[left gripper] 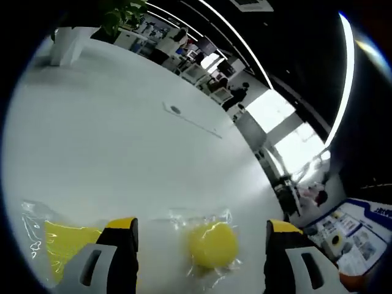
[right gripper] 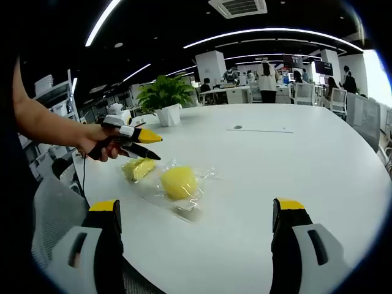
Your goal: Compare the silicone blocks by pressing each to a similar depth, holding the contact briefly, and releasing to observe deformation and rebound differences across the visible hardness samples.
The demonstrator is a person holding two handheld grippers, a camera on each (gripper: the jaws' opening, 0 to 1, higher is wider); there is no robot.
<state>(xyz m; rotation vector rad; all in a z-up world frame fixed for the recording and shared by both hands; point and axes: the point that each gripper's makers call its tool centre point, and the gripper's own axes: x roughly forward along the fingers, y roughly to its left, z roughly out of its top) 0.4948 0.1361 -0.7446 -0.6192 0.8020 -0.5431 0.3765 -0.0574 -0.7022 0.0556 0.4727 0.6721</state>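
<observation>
A round yellow silicone block (left gripper: 212, 244) in a clear bag lies on the white table (left gripper: 122, 141), between the jaws of my open left gripper (left gripper: 202, 236). A flatter yellow block (left gripper: 64, 245), also bagged, lies to its left, partly behind the left jaw. In the right gripper view the round block (right gripper: 179, 182) and the flat block (right gripper: 139, 168) lie side by side, well ahead of my open right gripper (right gripper: 199, 211). The left gripper (right gripper: 131, 142) hovers just above the flat block, held by a person's hand (right gripper: 98, 144), jaws apart.
A potted plant (right gripper: 164, 98) in a white pot stands at the table's far side. A small cable port and slot (right gripper: 257, 128) sit in the tabletop. A grey mesh chair (right gripper: 52, 214) stands by the table's near edge. Desks and people fill the office behind.
</observation>
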